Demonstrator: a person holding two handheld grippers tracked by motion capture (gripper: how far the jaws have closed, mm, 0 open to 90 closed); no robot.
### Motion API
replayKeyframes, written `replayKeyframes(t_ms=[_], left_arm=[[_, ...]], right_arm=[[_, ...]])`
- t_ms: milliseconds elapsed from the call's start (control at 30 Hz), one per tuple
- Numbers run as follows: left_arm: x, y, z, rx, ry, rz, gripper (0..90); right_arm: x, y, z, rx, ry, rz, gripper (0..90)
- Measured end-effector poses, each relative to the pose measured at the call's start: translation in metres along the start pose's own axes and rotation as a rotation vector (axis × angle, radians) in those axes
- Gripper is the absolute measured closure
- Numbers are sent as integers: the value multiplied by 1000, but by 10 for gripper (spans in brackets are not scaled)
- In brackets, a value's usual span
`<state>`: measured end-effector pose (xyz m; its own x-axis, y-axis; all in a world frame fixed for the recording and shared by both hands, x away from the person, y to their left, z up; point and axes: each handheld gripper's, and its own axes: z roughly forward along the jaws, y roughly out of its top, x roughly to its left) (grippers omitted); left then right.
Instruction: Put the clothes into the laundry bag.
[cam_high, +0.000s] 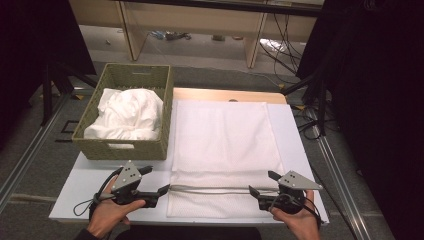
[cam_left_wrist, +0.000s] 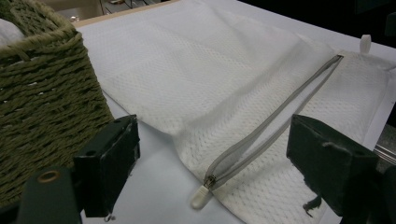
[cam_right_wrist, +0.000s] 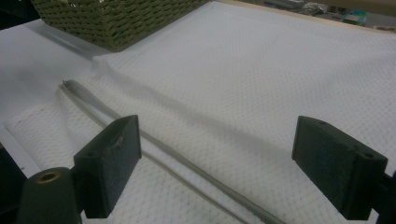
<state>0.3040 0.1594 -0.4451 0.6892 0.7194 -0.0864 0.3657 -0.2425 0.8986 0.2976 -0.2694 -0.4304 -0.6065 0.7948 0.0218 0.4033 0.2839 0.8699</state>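
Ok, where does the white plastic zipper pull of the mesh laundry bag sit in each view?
High view: white plastic zipper pull, bag's near left edge, by the left tool.
Left gripper view: bottom centre, between the jaws.
Right gripper view: too small to tell; zipper end at left.
Shared landmark: green woven basket.

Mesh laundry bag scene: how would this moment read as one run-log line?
mesh bag: flat on table, zipper open | left gripper: open at zipper pull | right gripper: open, holds nothing | basket: white cloth inside

On the worktop (cam_high: 295, 150) a mesh bag (cam_high: 222, 145) lies flat, its zipper (cam_high: 215, 189) along the near end, with a basket (cam_high: 127, 150) holding cloth (cam_high: 127, 114) just left.
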Motion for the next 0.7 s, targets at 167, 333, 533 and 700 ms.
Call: replayKeyframes(t_ms=[167,333,533,700], left_arm=[[1,-1,0,13,-5,-3,169],[3,-2,1,18,-4,-14,169],[1,-3,-6,18,16,-12,169],[4,-4,-6,11,23,-17,169]], right_arm=[[1,0,2,14,4,23,166],[-3,1,6,31,10,12,169],[-2,2,8,43,17,5,166],[0,4,14,76,15,-56,171]])
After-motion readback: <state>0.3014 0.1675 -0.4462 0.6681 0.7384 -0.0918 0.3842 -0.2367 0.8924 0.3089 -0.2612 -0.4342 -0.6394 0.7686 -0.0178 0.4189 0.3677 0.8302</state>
